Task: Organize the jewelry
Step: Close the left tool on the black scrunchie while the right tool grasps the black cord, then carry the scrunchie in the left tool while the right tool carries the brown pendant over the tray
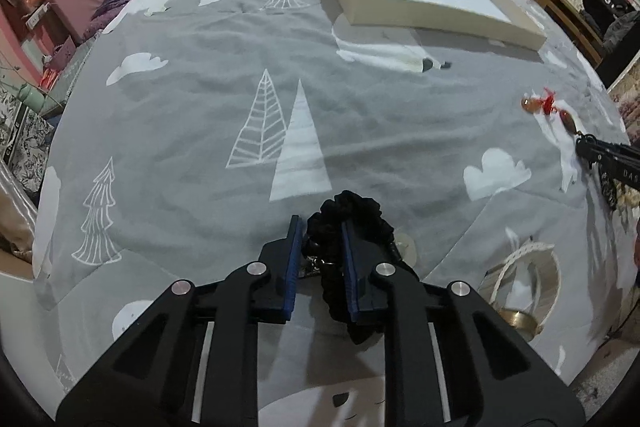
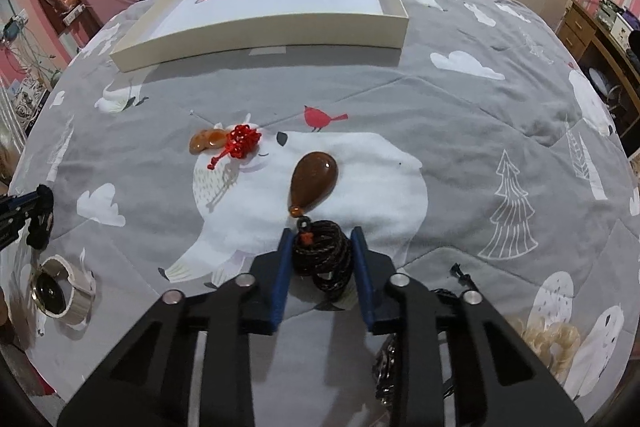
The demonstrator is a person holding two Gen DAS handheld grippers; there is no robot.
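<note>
**Two black claws with blue-lined fingers**

The left claw (image 1: 319,227) is matte black plastic. Its two flat fingers (image 1: 294,259) carry blue pads on their inner faces. Angular black link arms with long triangular cut-outs fan back from the fingers, each joint capped by a round silver screw head (image 1: 256,268). Pale metal rails show between the arms. The right claw (image 2: 322,239) is built alike: black frame, blue-faced fingers (image 2: 281,279), silver pivot screws (image 2: 245,279), and the same cut-out arms.

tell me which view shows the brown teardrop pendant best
The right wrist view: the brown teardrop pendant lies whole and sharp just ahead of the right gripper. The left wrist view shows it small and blurred near its right edge.
</note>
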